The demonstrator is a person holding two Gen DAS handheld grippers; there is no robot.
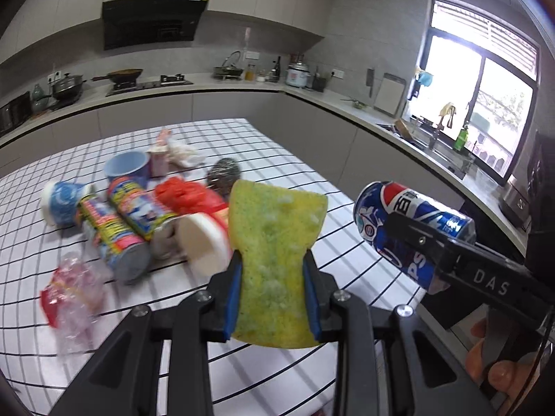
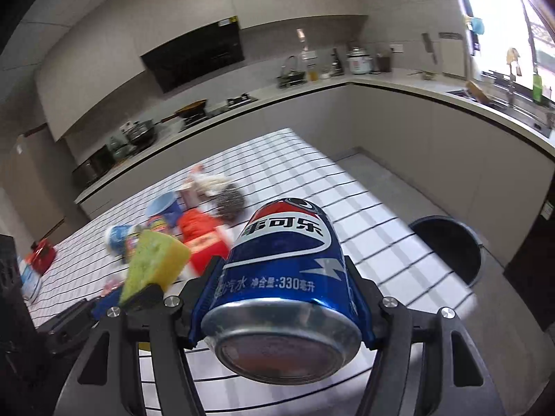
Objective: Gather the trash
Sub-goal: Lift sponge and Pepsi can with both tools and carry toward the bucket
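Observation:
My left gripper [image 1: 272,260] is shut on a yellow-green sponge [image 1: 274,242] and holds it above the checked table [image 1: 350,242]. The sponge also shows in the right wrist view [image 2: 152,263]. My right gripper [image 2: 282,267] is shut on a blue Pepsi can [image 2: 288,277], held tilted above the table; it shows at the right of the left wrist view [image 1: 409,232]. Trash lies on the table: two snack tubes [image 1: 118,228], a red packet [image 1: 187,194], a blue cup [image 1: 126,168], a steel scourer [image 1: 223,173] and a crumpled plastic wrapper [image 1: 73,291].
A dark round bin [image 2: 451,246] stands on the floor past the table's right edge. A kitchen counter [image 1: 347,107] with a stove, pots and a sink runs along the walls behind. A red box [image 2: 43,254] lies at the table's far left.

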